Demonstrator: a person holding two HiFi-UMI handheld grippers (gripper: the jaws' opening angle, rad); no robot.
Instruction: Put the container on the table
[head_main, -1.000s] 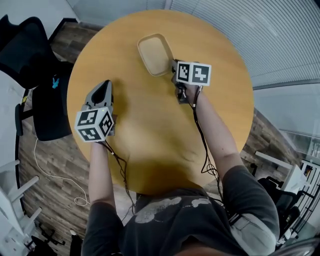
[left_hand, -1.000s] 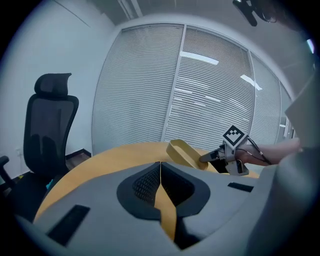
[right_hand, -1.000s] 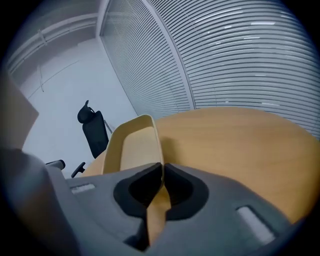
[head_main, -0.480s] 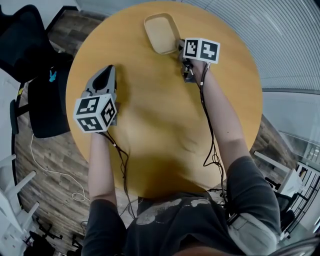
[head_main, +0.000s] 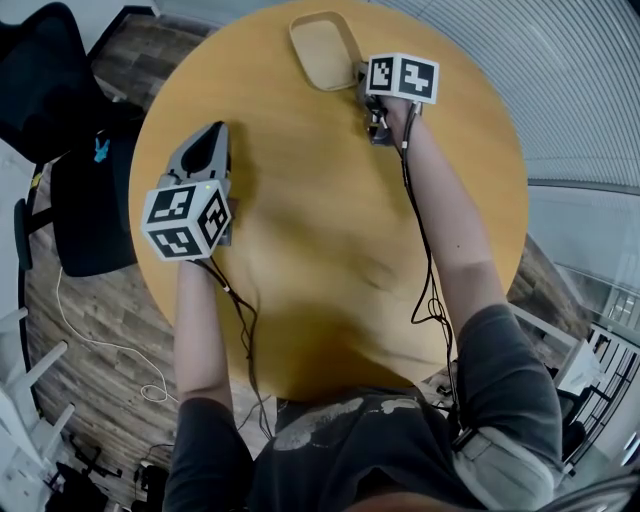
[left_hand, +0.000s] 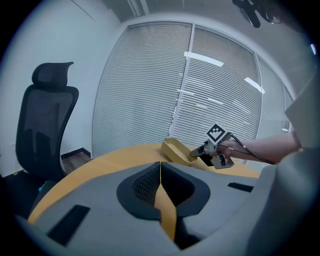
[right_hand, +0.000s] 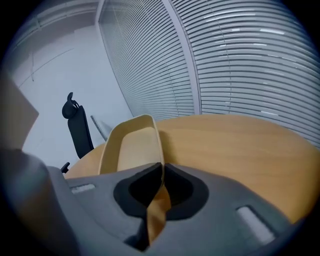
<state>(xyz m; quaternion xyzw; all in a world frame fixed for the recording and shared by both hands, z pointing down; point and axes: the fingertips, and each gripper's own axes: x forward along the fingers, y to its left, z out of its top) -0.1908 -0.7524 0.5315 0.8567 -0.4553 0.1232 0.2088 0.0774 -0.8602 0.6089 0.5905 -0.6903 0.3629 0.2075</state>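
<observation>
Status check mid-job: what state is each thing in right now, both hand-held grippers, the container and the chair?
container: open side up, empty, at the far side of the table; contact with it unclear.
right hand-held gripper: shut on the container's rim.
left hand-held gripper: shut, nothing between its jaws.
chair: unoccupied, beside the table.

Head view: we look steeply down from above the person onto the whole round table. Left gripper view: low over the tabletop, facing across it to the window blinds. Right gripper view: close behind the container, facing the same blinds. All three share container and tabletop.
</observation>
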